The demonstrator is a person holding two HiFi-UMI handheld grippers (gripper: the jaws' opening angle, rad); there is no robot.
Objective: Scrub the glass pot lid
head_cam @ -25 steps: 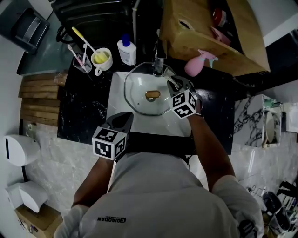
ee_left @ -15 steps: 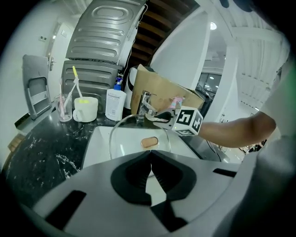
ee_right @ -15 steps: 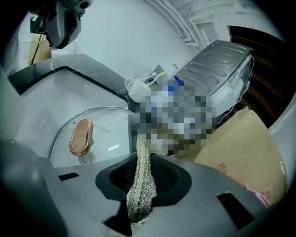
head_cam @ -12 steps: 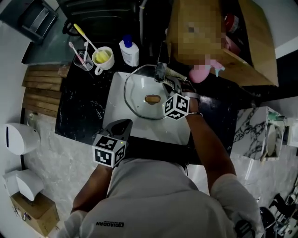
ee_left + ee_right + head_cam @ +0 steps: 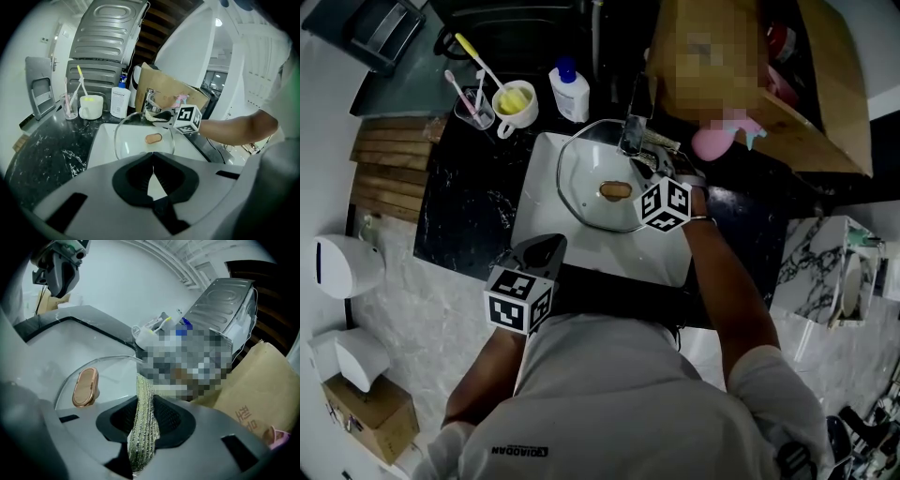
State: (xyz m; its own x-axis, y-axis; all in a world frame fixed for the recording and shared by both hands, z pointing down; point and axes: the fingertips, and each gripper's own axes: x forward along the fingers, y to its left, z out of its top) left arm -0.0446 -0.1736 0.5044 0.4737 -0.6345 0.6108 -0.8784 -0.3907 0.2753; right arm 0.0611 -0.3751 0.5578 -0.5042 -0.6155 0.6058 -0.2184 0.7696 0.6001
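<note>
Black marble counter [image 5: 473, 206] with a white sink [image 5: 609, 258] set into it; faucet [image 5: 636, 117] at the basin's 12 o'clock. Glass pot lid [image 5: 581, 192] sits in the far half of the basin, knob side up, its far rim seemingly propped toward the faucet. Oblong copper knob [image 5: 615, 190] at the centre, long axis running 9 to 3 in the head view.

Right gripper [image 5: 649, 164] at the lid's 2 o'clock edge, jaws clamped on a glittery scouring pad [image 5: 143, 418] standing on edge between them. Left gripper [image 5: 546, 246] hangs at 7 o'clock, off the lid, jaws closed on nothing.

Judgement: lid is stiff, fairly heavy, breakable, slick if wet, and likely to skate under scrubbing. Best steadied by the knob or rim while the pad works the glass.
</note>
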